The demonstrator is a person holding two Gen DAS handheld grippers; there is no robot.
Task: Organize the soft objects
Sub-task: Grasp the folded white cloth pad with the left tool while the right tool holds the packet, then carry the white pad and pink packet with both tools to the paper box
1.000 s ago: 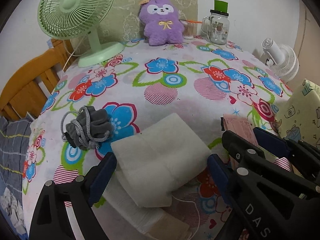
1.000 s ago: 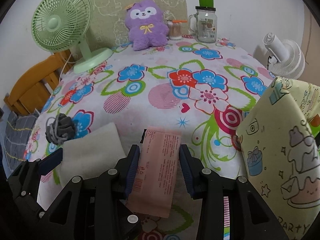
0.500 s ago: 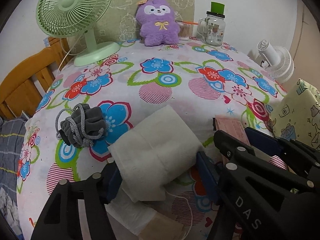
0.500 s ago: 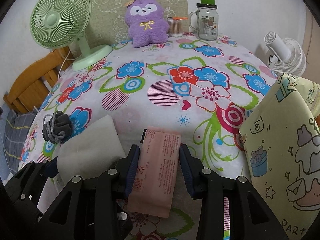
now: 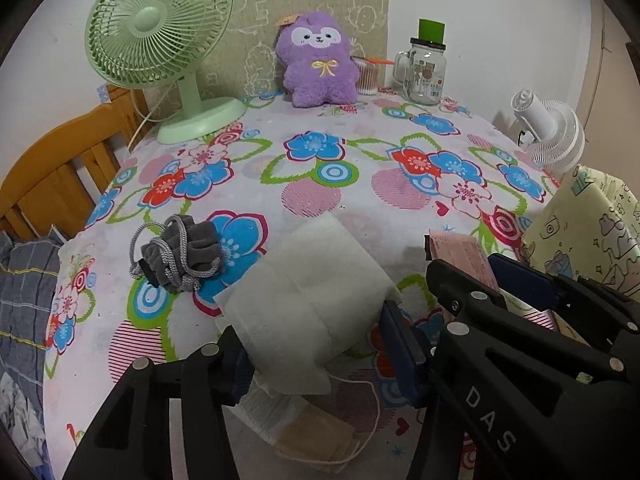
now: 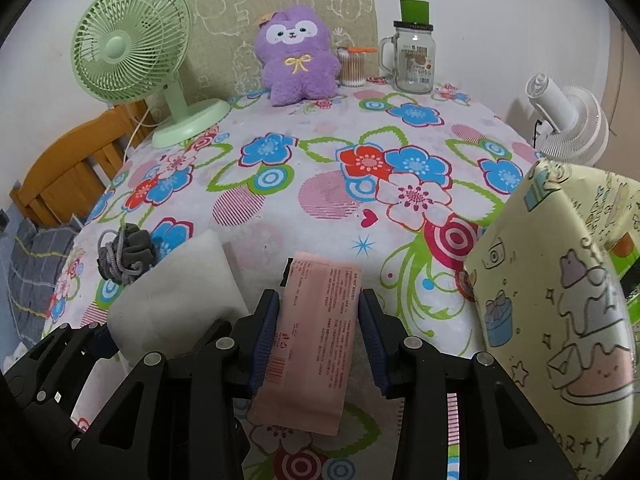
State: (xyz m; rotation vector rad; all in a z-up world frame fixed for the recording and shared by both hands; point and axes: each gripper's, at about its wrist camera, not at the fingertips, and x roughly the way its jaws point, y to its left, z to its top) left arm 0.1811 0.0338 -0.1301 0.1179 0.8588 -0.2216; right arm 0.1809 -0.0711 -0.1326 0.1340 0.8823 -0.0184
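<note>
A white soft pad (image 5: 312, 280) sits bunched up between the blue pads of my left gripper (image 5: 314, 332). The jaws are closing and the pads press into its sides. Under it lie a folded white cloth (image 5: 264, 408) and a beige face mask (image 5: 316, 440). My right gripper (image 6: 320, 304) is shut on a pink flat packet (image 6: 316, 344), which it holds lengthwise over the flowered tablecloth (image 6: 320, 184). A grey drawstring pouch (image 5: 180, 256) lies left of the pad. At the table's far edge a purple plush toy (image 5: 318, 64) sits upright.
A green desk fan (image 5: 160, 28) stands at the back left. A glass mug jar (image 5: 424, 76) and a cotton swab pot (image 6: 352, 66) are at the back right. A white fan (image 5: 548, 136) and a yellow cartoon-print bag (image 6: 560, 300) stand on the right, a wooden chair (image 5: 52, 172) on the left.
The left jaws have come together from wide open onto the white pad, which has bunched up and risen off the cloth. The right gripper and its pink packet have stayed put.
</note>
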